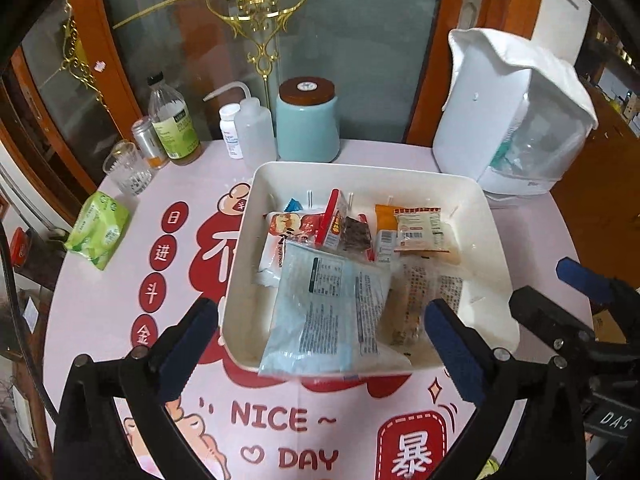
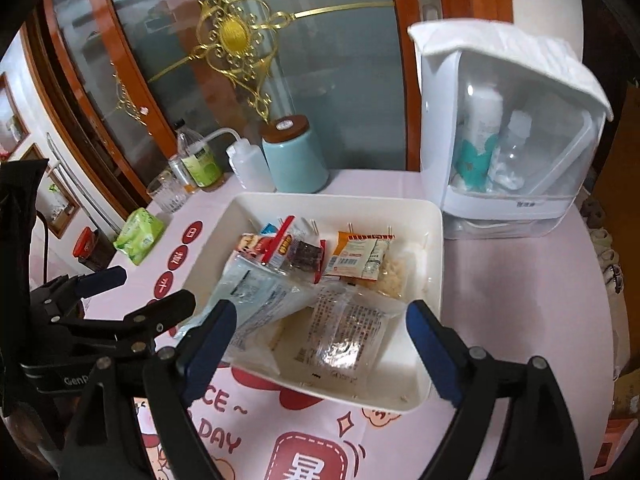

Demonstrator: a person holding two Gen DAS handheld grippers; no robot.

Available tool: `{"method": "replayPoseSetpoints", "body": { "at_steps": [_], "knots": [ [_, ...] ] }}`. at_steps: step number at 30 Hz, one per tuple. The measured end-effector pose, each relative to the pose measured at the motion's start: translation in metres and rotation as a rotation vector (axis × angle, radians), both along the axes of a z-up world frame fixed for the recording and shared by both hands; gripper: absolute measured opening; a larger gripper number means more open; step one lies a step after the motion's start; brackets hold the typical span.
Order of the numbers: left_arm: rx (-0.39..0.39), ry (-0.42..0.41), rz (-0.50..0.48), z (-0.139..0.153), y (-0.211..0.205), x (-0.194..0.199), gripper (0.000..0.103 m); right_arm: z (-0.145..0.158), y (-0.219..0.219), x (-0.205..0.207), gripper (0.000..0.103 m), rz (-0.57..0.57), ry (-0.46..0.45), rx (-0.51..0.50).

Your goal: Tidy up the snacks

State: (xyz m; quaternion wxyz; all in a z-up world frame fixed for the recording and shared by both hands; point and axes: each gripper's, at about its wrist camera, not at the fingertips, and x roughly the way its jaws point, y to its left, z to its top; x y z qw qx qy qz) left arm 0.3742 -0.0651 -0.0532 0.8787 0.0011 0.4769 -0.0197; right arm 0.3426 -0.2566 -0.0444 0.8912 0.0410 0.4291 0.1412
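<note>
A white bin [image 1: 496,240] [image 2: 434,256] on the pink table holds several snack packets. A pale blue packet [image 1: 320,312] [image 2: 256,300] leans over the bin's near rim. A clear packet [image 1: 424,292] [image 2: 344,332] lies beside it. A red packet [image 1: 292,224] and an orange packet [image 1: 416,228] lie at the back. A green snack pack [image 1: 98,230] [image 2: 138,236] lies on the table left of the bin. My left gripper [image 1: 320,352] is open and empty in front of the bin. My right gripper [image 2: 320,352] is open and empty over the bin's near rim.
At the back stand a teal canister [image 1: 306,124] [image 2: 294,156], a squeeze bottle [image 1: 254,128], a labelled bottle [image 1: 172,124], a can and a glass [image 1: 128,168]. A white appliance [image 1: 512,112] [image 2: 508,128] stands at the back right. The table edge curves at left and right.
</note>
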Motion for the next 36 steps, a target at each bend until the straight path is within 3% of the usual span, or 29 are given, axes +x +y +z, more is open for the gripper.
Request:
{"method": "replayPoseSetpoints", "body": {
  "at_steps": [10, 19, 27, 34, 36],
  "knots": [
    [-0.010, -0.069, -0.036, 0.047, -0.008, -0.073, 0.102, 0.043, -0.023, -0.068, 0.087, 0.020, -0.075, 0.034],
    [-0.010, -0.098, -0.092, 0.061, -0.030, -0.154, 0.102, 0.044, -0.052, -0.139, 0.087, 0.040, -0.083, 0.034],
    [-0.024, -0.065, -0.125, 0.036, -0.048, -0.206, 0.102, 0.018, -0.069, -0.195, 0.087, 0.045, -0.079, -0.024],
    [0.074, -0.032, -0.208, -0.010, -0.068, -0.231, 0.102, -0.020, -0.069, -0.215, 0.087, 0.063, -0.007, -0.006],
    [0.091, -0.017, -0.249, -0.028, -0.073, -0.236, 0.102, -0.035, -0.067, -0.213, 0.081, 0.074, 0.040, 0.023]
  ]
}}
